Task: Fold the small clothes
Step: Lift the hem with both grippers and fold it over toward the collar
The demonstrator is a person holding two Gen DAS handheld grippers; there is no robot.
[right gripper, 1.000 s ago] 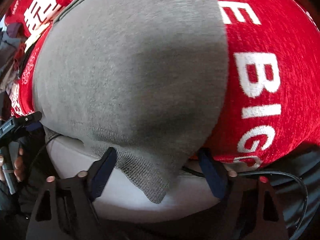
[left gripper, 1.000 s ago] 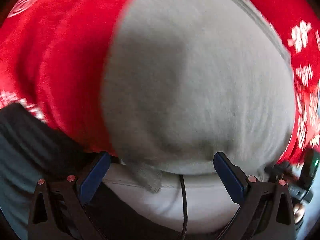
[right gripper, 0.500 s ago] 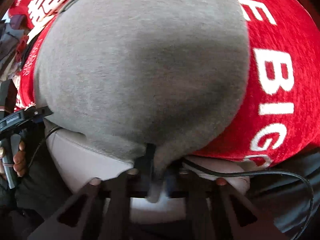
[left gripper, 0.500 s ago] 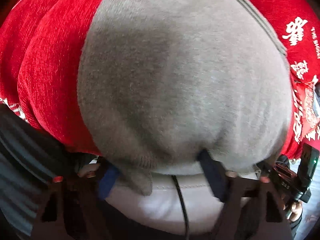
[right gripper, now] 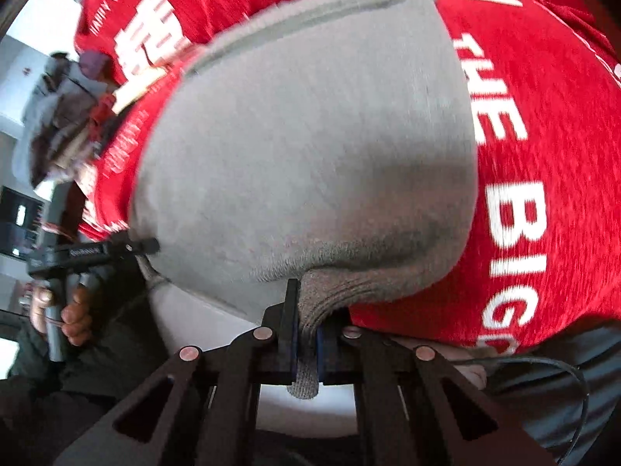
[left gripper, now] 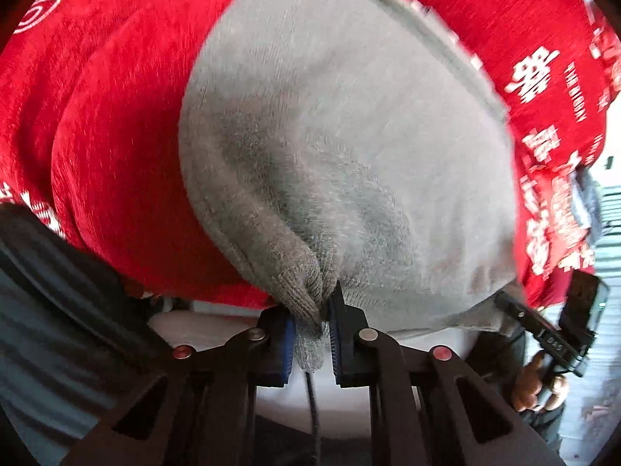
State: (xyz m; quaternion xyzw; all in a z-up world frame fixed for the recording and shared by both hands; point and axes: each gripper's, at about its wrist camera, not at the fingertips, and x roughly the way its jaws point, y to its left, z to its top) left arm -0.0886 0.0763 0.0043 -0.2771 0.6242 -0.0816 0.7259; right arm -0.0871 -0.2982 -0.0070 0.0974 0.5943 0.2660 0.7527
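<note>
The step in hand looks like the pick-up of the near hem for a fold. The left gripper [left gripper: 312,334] is closing its fingers on a bunched left corner of the grey knit garment [left gripper: 349,147], cloth already pinched between the pads; the right gripper [right gripper: 306,345] has its fingers clenched tight on the other near corner of the same garment. The garment lies spread on a red cloth with white lettering [right gripper: 543,155] that covers the bench, its near edge at the bench's front. Next, both corners probably need lifting together and carrying toward the far edge, kept level so the fold lands square. The knit is soft, fuzzy, ribbed at the hem, puckering where gripped.
</note>
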